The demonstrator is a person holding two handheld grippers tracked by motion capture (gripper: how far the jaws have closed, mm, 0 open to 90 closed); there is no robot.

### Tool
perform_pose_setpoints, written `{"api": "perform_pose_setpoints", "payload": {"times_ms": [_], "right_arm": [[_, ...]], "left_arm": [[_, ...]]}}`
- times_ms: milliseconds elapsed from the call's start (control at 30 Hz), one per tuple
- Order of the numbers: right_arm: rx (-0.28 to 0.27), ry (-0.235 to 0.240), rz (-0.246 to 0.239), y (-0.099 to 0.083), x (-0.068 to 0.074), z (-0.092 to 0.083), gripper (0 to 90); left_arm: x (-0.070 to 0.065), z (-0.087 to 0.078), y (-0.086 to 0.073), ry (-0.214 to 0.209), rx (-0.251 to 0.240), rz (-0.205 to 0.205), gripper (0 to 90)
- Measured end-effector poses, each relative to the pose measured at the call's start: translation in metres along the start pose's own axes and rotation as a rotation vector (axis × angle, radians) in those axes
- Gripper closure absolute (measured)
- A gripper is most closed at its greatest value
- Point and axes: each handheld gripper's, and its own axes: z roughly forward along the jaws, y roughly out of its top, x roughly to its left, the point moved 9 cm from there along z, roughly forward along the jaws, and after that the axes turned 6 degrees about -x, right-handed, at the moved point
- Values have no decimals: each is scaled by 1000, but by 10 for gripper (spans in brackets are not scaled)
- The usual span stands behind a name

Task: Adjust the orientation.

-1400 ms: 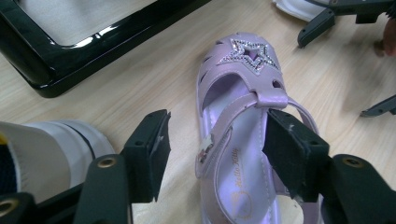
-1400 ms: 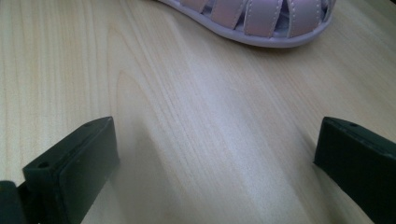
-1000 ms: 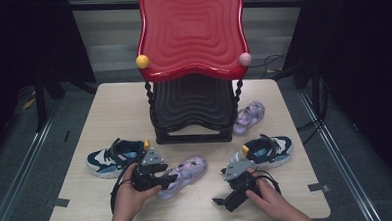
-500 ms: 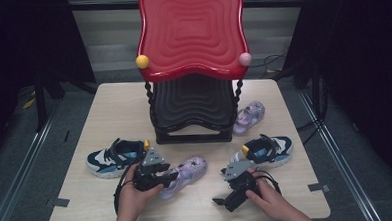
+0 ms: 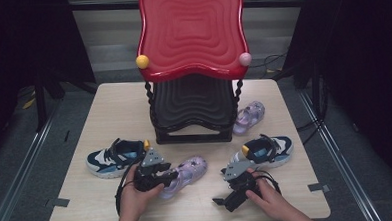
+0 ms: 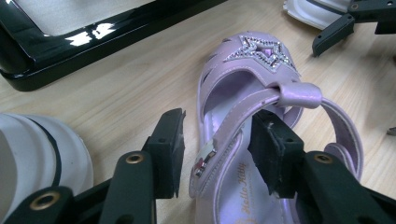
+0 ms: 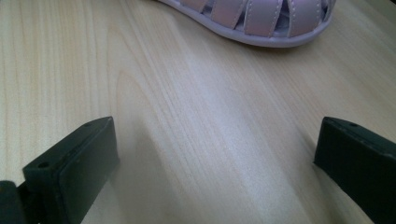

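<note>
Closing on: the near lilac sandal (image 5: pixel 184 174), my read of the step in hand.
Left sneaker: navy, blue and white sneaker (image 5: pixel 117 157) on the table (image 5: pixel 109 109), far left, toe pointing left. Parked just beside my left hand, not touched.
Left gripper: left gripper (image 5: pixel 174 174) at the sandal's heel end. In the left gripper view its jaws straddle the sandal's side wall and ankle strap (image 6: pixel 299 94); the jaws have just been closing. Right pad looks to be against the strap, left pad stands off the outer edge with bare wood between. So I call it not clamped yet, sandal between the jaws.
Why there: strap and heel wall are the thinnest part to pinch, I think; the star-trimmed toe is too wide.
Writing: "Hello Kitty" in script on the insole (image 6: pixel 243 205). Nothing else readable.
Rack: two-tier shoe rack (image 5: pixel 190 35), red top shelf over a black lower shelf, centre back. Likely destination; both shelves look bare.
Right gripper: right gripper (image 5: pixel 222 201) resting low on the table, jaws spread wide, nothing between them, waiting.
Second sandal: matching lilac sandal (image 5: pixel 248 116) beside the rack's right foot.
Right sneaker: matching sneaker (image 5: pixel 267 151) just behind the right gripper.
</note>
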Motion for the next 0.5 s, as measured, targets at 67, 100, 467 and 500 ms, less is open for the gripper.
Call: {"api": "perform_pose_setpoints", "payload": {"times_ms": [67, 100, 467, 500], "right_arm": [[0, 0, 1, 0, 0, 0, 0], [1, 0, 2, 0, 0, 0, 0], [0, 0, 0, 0, 0, 0, 0], [0, 0, 0, 0, 0, 0, 0]], "left_arm": [[-1, 0, 0, -6, -4, -3, 588], [-1, 0, -1, -8, -2, -8, 608], [0, -2, -2, 18, 4, 26, 703], [0, -2, -2, 22, 1, 22, 708]]}}
